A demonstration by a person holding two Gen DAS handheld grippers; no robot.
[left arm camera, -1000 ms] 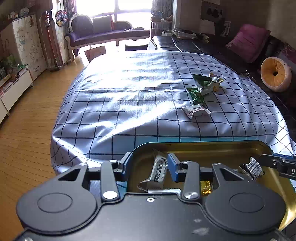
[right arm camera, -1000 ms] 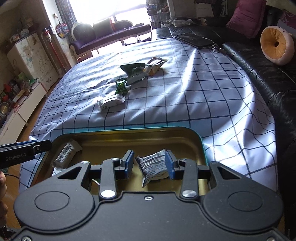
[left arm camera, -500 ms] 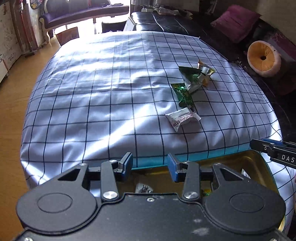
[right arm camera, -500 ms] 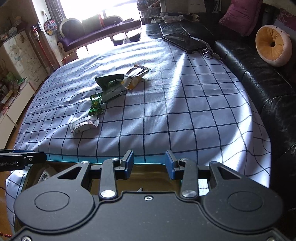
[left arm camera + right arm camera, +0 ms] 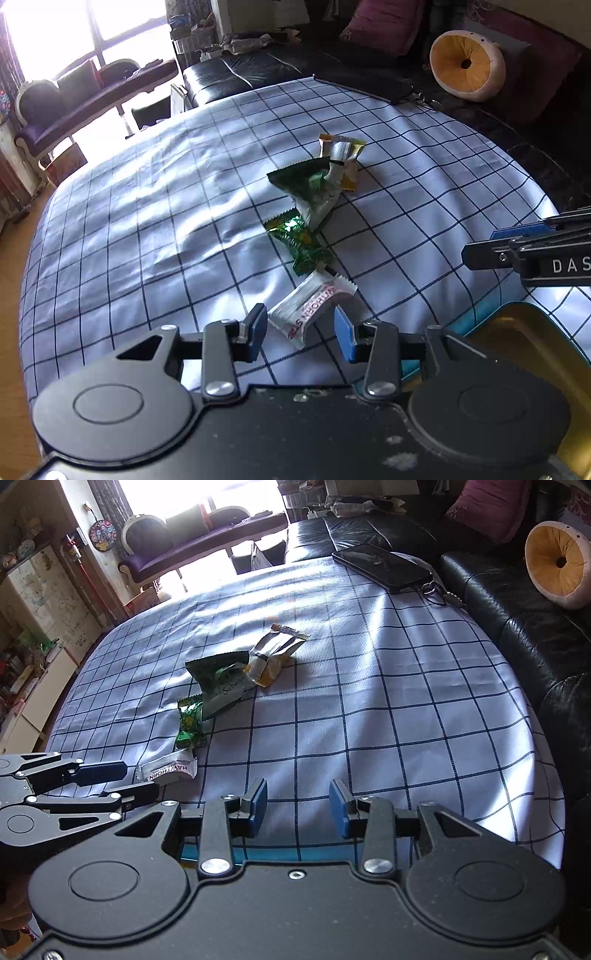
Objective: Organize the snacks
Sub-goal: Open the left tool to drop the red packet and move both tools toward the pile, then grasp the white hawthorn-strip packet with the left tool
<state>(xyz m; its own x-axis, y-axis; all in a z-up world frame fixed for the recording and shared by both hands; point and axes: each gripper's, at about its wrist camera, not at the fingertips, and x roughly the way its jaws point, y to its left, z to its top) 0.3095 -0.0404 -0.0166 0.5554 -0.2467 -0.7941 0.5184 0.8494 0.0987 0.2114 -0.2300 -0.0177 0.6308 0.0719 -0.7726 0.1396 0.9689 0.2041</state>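
Several snack packets lie in a row on the checked cloth. Nearest is a white packet (image 5: pixel 314 302) (image 5: pixel 168 770), then a shiny green one (image 5: pixel 299 243) (image 5: pixel 190 723), a dark green one (image 5: pixel 310 184) (image 5: pixel 221 679) and a silver-yellow one (image 5: pixel 341 155) (image 5: pixel 273 650). My left gripper (image 5: pixel 300 330) (image 5: pixel 140 781) is open, with the near end of the white packet between its fingertips, not pinched. My right gripper (image 5: pixel 297 805) (image 5: pixel 480 245) is open and empty over bare cloth, right of the packets. The gold-lined tin (image 5: pixel 517 332) shows at the lower right, and its teal rim (image 5: pixel 207 854) shows under the right gripper.
A dark phone (image 5: pixel 384 566) with keys lies at the cloth's far right edge. A black leather sofa (image 5: pixel 517 627) with a round yellow cushion (image 5: pixel 557 561) runs along the right. To the left, the cloth drops off to a wooden floor (image 5: pixel 14 332).
Both grippers have moved forward from over the tin onto the cloth. The left one has rolled and come up to the white packet. The tin has slipped almost out of both views.
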